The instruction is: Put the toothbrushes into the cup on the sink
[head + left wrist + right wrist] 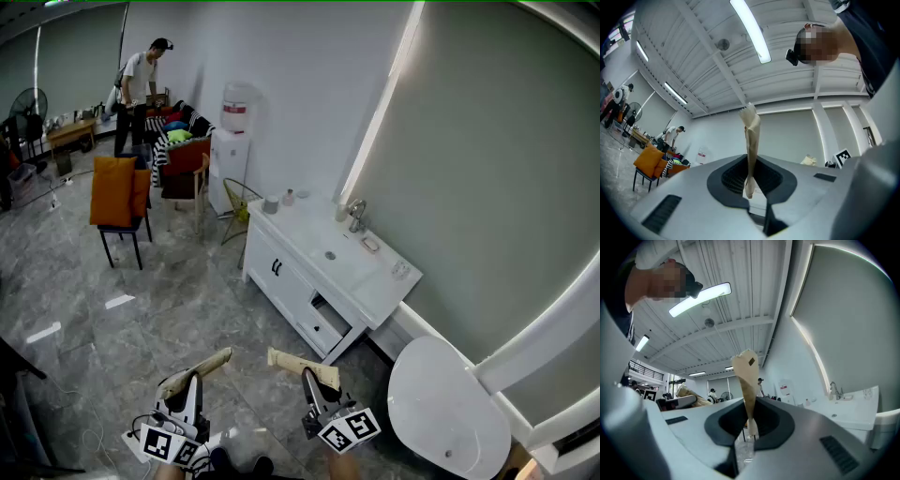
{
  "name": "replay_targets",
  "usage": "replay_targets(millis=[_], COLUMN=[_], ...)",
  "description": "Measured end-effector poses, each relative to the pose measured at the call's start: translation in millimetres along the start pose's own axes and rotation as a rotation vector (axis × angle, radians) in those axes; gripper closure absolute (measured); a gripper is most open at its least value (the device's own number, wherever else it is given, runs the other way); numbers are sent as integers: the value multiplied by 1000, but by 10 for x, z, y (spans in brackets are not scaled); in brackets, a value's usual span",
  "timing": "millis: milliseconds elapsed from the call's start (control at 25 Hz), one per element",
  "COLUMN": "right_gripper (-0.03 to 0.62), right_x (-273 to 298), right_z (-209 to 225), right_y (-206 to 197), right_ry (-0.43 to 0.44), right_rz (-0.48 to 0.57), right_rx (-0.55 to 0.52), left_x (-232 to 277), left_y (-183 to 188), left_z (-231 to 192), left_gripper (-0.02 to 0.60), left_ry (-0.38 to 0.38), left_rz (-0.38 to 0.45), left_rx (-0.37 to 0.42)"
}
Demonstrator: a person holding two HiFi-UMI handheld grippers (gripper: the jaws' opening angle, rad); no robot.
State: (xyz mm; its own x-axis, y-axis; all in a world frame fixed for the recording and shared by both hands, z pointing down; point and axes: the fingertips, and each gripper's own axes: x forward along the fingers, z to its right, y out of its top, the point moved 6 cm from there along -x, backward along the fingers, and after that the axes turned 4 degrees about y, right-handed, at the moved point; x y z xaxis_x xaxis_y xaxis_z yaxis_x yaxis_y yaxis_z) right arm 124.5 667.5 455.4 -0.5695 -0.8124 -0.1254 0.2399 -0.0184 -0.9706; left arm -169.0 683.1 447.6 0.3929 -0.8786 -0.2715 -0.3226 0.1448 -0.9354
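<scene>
Two grippers hung low in the head view, well short of the sink [328, 272]. The left gripper [220, 357] and the right gripper [274, 356] were both tilted a little upward. Each had long, flat jaws wrapped in creased beige tape. In each gripper view the jaws stood pressed together into one narrow, tapering blade, with nothing between them.

The sink was a white, glossy rectangular cabinet with a shallow basin set in its smooth top and dark handles on its doors. A small grey cylindrical cup [271, 204] stood upright on the sink's far left corner, with a pale little bottle [289, 197] just beside it. A curved chrome tap [356, 216] rose at the sink's back edge, against the wall. The toothbrushes were too small to make out.

A white toilet [441, 403] with a rounded oval lid sat just past the near end of the sink. Grey, marble-patterned floor [187, 309] tiles, faintly shiny, lay between the grippers and the sink. Beyond the sink's far end stood a white water dispenser [234, 141], and further off an orange cushioned chair [117, 192] and a person [141, 80].
</scene>
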Motion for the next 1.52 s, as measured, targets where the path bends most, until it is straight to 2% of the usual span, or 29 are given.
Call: replay_targets(millis=[240, 360, 520, 600, 720, 800, 920, 1080, 1360, 1520], right_gripper=[546, 546, 546, 546, 546, 546, 546, 546, 546, 546], right_x=[75, 87, 107, 117, 130, 112, 114, 133, 190, 238], right_z=[111, 181, 257, 309, 377, 389, 387, 343, 318, 300], right_y=[-21, -61, -114, -127, -147, -181, -208, -247, -261, -275], right_ry=[-6, -26, -54, -71, -86, -91, -93, -98, -83, -95], right_rz=[-5, -37, -92, -98, -101, -105, -111, -119, -116, -114], right_rx=[-15, -46, -146, -153, -164, -170, -178, -213, -222, -232], left_x=[135, 212, 315, 374, 448, 440, 424, 408, 433, 394], left_y=[-23, -95, -124, -139, -203, -239, -256, -188, -177, -261], left_z=[-58, -88, -143, -193, -239, -244, -245, -263, -241, -331], left_gripper=[535, 535, 535, 535, 535, 535, 535, 535, 535, 536], left_ry=[-8, 8, 28, 48, 74, 66, 63, 101, 69, 95], left_rz=[9, -38, -64, -65, -119, -107, -113, -119, -110, -156], left_rx=[32, 47, 120, 133, 137, 140, 200, 267, 300, 303])
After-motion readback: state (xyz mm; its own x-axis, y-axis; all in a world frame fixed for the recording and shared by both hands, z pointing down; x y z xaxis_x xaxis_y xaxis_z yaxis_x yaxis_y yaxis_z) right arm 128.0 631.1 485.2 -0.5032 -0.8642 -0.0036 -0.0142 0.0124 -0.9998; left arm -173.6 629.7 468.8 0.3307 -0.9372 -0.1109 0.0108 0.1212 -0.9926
